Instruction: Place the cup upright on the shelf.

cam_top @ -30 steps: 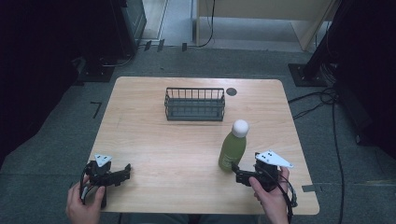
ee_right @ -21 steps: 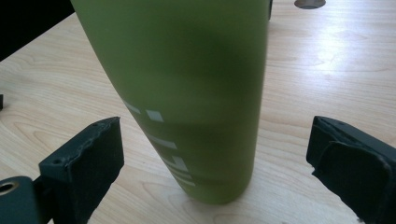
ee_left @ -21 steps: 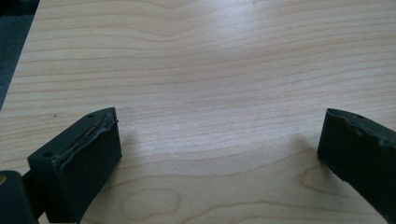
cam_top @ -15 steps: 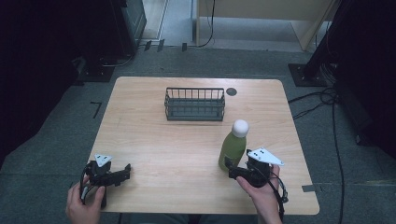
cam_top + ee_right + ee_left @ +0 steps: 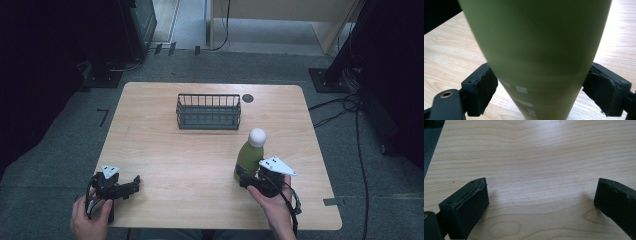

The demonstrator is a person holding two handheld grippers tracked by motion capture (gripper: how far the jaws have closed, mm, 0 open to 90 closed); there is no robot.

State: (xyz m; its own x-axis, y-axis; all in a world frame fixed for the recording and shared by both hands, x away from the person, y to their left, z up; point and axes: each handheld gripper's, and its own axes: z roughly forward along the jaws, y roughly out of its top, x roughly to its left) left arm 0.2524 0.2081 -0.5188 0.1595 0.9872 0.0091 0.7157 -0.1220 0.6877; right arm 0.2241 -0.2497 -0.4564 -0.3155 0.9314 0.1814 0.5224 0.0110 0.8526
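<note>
A green bottle [image 5: 248, 156] with a round white cap stands upright on the wooden table [image 5: 180, 155], right of the middle. My right gripper [image 5: 246, 180] sits at its base from the near side. In the right gripper view the bottle [image 5: 536, 50] stands between the jaws, and both pads [image 5: 484, 87] press its sides. My left gripper [image 5: 134, 184] rests low at the table's near left corner, held by a hand. Its jaws stand wide apart over bare wood, open [image 5: 541, 200], with nothing between them.
A dark wire basket [image 5: 208, 111] stands at the back middle of the table, holding nothing that I can see. A small black round disc [image 5: 247, 98] lies just right of it. Grey floor, cables and dark stands surround the table.
My right gripper has slid forward and left until its jaws closed around the base of the bottle. The left gripper and the bottle have stayed put.
</note>
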